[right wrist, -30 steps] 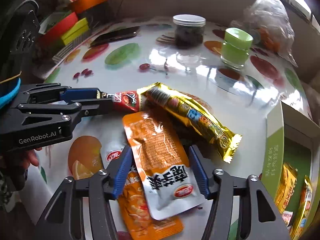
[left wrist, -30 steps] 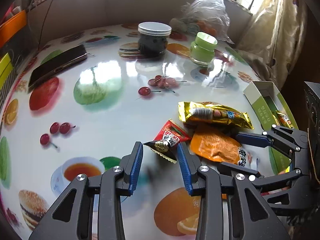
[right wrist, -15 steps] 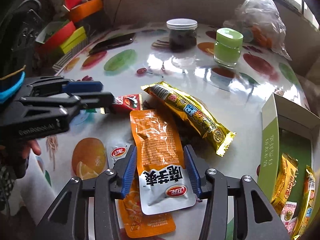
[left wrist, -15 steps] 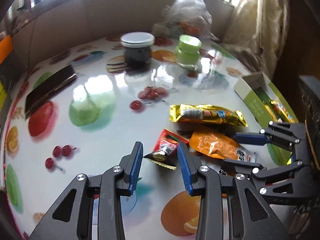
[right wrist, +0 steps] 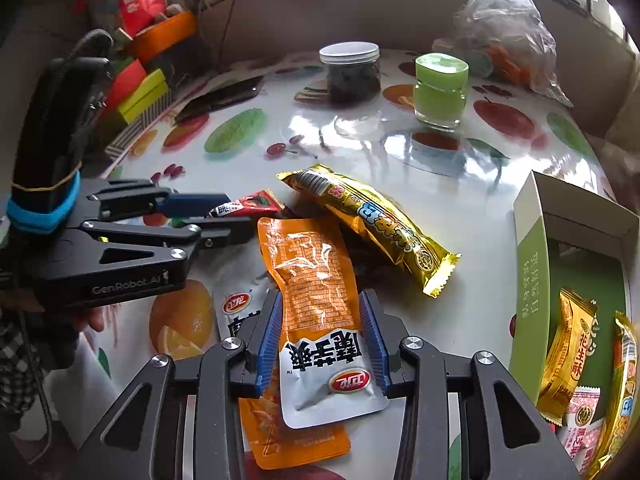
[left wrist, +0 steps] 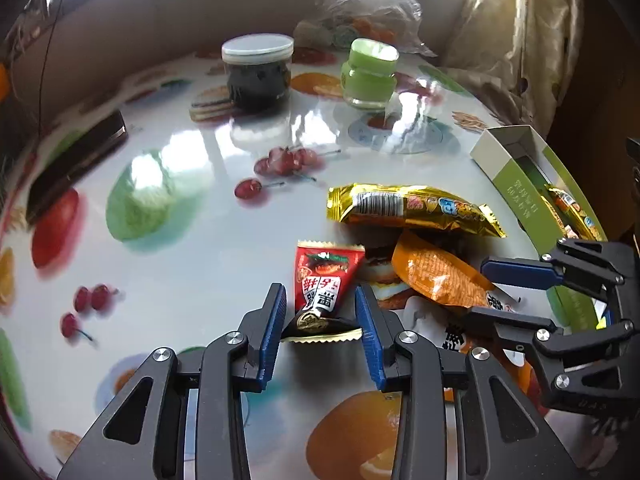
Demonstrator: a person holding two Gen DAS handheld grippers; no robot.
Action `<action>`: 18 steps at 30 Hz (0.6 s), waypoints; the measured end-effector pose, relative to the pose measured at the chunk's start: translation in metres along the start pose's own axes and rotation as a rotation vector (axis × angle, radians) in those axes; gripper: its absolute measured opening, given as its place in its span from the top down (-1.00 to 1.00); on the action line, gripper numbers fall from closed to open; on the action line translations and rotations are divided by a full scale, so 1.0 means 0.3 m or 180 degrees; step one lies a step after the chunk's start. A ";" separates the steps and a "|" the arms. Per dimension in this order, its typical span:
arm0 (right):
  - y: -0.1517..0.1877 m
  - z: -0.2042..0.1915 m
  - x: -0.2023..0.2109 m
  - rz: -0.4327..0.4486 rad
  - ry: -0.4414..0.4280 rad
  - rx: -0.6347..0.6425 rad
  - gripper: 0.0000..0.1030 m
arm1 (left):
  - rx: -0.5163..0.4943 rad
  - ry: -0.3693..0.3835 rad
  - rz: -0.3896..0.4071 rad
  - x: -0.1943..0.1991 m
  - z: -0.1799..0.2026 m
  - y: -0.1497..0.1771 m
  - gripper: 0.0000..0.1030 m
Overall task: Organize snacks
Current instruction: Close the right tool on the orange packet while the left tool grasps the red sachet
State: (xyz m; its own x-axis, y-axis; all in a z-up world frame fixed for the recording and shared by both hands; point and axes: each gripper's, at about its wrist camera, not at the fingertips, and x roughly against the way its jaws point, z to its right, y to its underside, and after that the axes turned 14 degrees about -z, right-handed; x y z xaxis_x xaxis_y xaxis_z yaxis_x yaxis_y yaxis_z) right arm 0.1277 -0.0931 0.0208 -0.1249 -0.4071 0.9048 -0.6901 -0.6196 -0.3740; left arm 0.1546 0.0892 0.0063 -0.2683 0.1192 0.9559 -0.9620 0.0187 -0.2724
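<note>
My left gripper [left wrist: 320, 312] is shut on the near end of a small red snack packet [left wrist: 324, 280], which also shows in the right wrist view [right wrist: 248, 206]. My right gripper [right wrist: 320, 328] is shut on an orange-and-white snack pouch [right wrist: 312, 280], seen in the left wrist view [left wrist: 436, 276]. A second orange pouch [right wrist: 280, 436] lies under it. A gold snack bar [right wrist: 372, 224] lies just beyond on the fruit-print table [right wrist: 460, 208]. A green-and-white box [right wrist: 536, 280] at the right holds several packets.
A dark jar with a white lid [left wrist: 258, 72] and a green jar [left wrist: 370, 74] stand at the back. A plastic bag [left wrist: 368, 4] sits behind them. A black phone [left wrist: 76, 160] lies at the left. Coloured boxes [right wrist: 140, 92] stand off the table's left edge.
My left gripper has come forward and closed onto the red packet, turning it upright in view. My right gripper has closed on the orange-and-white pouch.
</note>
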 end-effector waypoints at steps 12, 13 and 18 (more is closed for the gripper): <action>0.028 0.011 0.011 0.0059 -0.0017 -0.0118 0.27 | 0.0093 -0.0038 0.0122 0.020 0.017 0.010 0.49; 0.031 0.012 0.013 0.0064 -0.0017 -0.0130 0.27 | 0.0108 -0.0034 0.0139 0.025 0.017 0.011 0.50; 0.046 0.018 0.028 0.0111 -0.0016 -0.0200 0.27 | 0.0138 -0.0003 0.0185 0.042 0.020 0.019 0.53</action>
State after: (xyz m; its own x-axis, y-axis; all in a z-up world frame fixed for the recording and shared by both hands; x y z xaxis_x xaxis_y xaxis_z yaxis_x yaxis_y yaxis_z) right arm 0.1209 -0.1087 0.0220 -0.1460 -0.4312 0.8904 -0.7288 -0.5618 -0.3915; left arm 0.1455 0.0847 0.0174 -0.3239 0.1178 0.9387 -0.9461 -0.0313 -0.3225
